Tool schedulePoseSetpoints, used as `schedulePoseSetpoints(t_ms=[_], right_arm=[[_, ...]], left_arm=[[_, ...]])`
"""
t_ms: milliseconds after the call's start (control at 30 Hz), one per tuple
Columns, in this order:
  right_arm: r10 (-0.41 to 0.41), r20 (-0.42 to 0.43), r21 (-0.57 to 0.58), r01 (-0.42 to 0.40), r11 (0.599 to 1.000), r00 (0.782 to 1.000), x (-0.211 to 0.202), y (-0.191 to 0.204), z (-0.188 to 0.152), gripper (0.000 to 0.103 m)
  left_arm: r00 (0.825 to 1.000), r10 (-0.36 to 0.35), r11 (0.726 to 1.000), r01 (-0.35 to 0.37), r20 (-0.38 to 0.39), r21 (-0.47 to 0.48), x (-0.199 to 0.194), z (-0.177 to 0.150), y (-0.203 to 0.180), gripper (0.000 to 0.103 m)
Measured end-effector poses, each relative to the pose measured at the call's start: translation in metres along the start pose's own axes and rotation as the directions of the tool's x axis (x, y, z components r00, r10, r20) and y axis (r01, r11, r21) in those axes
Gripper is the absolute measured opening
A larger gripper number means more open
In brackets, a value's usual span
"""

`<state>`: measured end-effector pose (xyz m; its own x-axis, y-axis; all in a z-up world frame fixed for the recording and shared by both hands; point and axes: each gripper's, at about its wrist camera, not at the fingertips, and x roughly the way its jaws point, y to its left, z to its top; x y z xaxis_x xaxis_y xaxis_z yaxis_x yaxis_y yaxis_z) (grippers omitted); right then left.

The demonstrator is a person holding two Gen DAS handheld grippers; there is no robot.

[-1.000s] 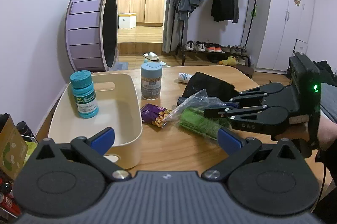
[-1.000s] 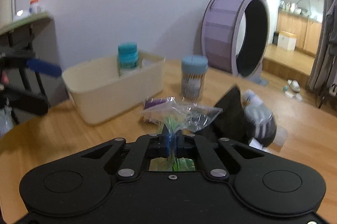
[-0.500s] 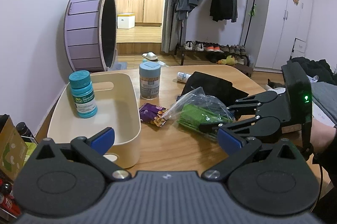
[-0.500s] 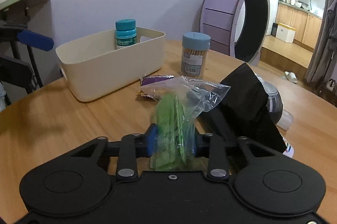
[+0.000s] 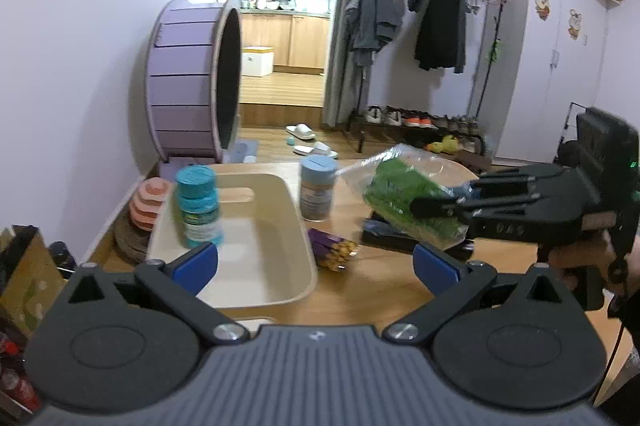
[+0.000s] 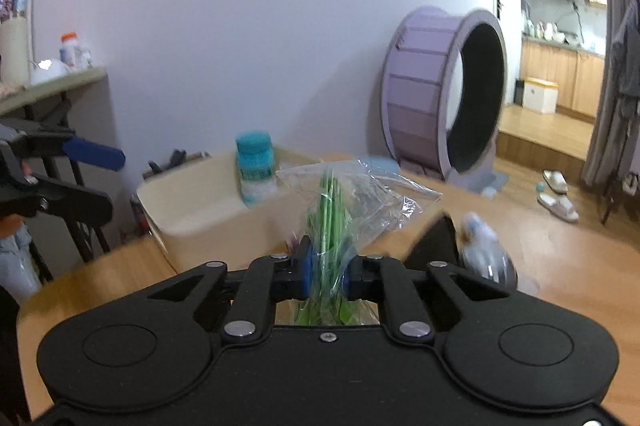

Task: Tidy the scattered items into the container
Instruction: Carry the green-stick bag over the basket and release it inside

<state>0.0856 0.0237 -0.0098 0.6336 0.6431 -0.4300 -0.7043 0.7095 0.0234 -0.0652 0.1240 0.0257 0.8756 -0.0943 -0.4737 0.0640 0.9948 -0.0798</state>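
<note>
A: Fingers, right gripper: clamped on the bag of green sticks, which you hold clear of the table, right of the bin. Left gripper: jaws wide apart, nothing between them.

B: Risks?

A: Slip: thin, slick film, pinched at one spot, so the bag may slide out if you swing it. Snag: its loose corner may catch the jar beside the bin. Knock: the teal bottle stands inside the bin and may tip when you drop the bag in.

B: Writing?

A: Labels on bottle and jar: blurred, unreadable. Purple packet: no legible text.
</note>
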Motion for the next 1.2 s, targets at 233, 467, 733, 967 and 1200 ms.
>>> schedulePoseSetpoints(t_ms=[233, 467, 733, 967, 1200], right_arm=[[0.110, 0.014, -0.037, -0.109, 0.993, 0.994, 0.028, 0.019, 0.032, 0.014], [0.201, -0.024, -0.058, -0.202, 0.978, 0.979, 0.074, 0.042, 0.042, 0.014], [0.210, -0.035, -0.069, -0.212, 0.975, 0.977, 0.095, 0.061, 0.037, 0.050], [0.134, 0.016, -0.027, -0.133, 0.991, 0.991, 0.059, 0.040, 0.039, 0.057], [-0.045, 0.045, 0.061, 0.042, 0.997, 0.998, -0.006, -0.011, 0.021, 0.060]], left_arm=[[0.995, 0.095, 0.995, -0.095, -0.034, 0.019, -0.006, 0.004, 0.014, 0.103], [0.993, 0.114, 0.993, -0.114, -0.035, -0.004, -0.008, 0.005, 0.029, 0.103], [0.993, 0.111, 0.994, -0.112, -0.039, -0.014, -0.007, 0.003, 0.033, 0.103], [0.997, 0.076, 0.997, -0.076, -0.027, -0.008, -0.008, 0.003, 0.026, 0.103], [0.999, 0.036, 0.999, -0.036, -0.029, 0.007, 0.001, 0.002, 0.008, 0.103]])
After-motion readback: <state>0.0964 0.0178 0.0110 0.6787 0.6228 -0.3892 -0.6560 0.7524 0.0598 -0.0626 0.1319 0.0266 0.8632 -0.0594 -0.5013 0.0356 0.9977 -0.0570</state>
